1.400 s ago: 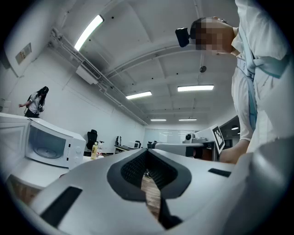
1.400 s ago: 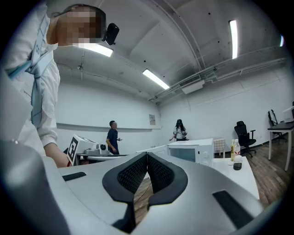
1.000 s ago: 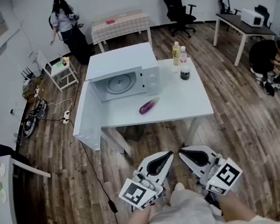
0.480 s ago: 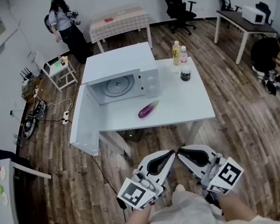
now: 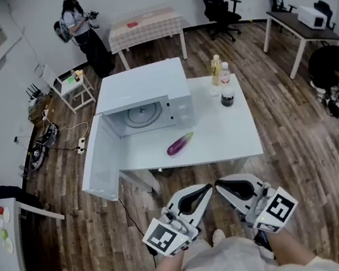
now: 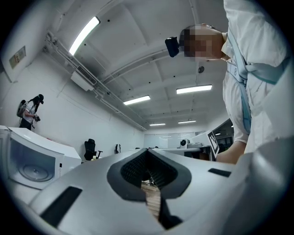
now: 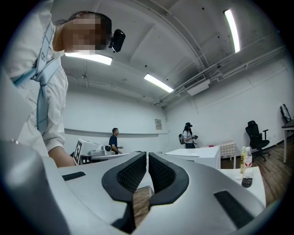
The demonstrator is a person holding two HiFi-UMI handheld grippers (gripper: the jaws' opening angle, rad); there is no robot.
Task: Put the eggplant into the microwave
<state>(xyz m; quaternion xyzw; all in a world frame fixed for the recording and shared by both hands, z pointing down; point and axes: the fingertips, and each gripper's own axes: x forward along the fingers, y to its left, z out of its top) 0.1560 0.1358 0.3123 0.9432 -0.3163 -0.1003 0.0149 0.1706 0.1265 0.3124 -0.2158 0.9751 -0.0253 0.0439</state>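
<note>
Since a second ago the table [image 5: 238, 143] and all on it have slid lower in the head view and sit nearer, while the two grippers keep their place at the bottom of the frame. Nearest, the left gripper [image 5: 208, 187] and right gripper [image 5: 218, 184] are held side by side over the wood floor, tips angled toward each other and almost meeting. Both have their jaws clenched with nothing between them – the right shows only a hairline slit between its pads. Beyond them the eggplant [image 5: 180, 143] lies on the white table, untouched, just in front of the microwave [image 5: 142, 86] and well apart from both grippers. The microwave door [image 5: 97, 168] hangs wide open to the left, past the table's edge, and the turntable [image 5: 142, 113] shows inside. Right of the microwave stand two bottles [image 5: 227, 91]. Farther back – by the wall – a person [image 5: 83, 30] stands near a checkered table [image 5: 143, 28].
</note>
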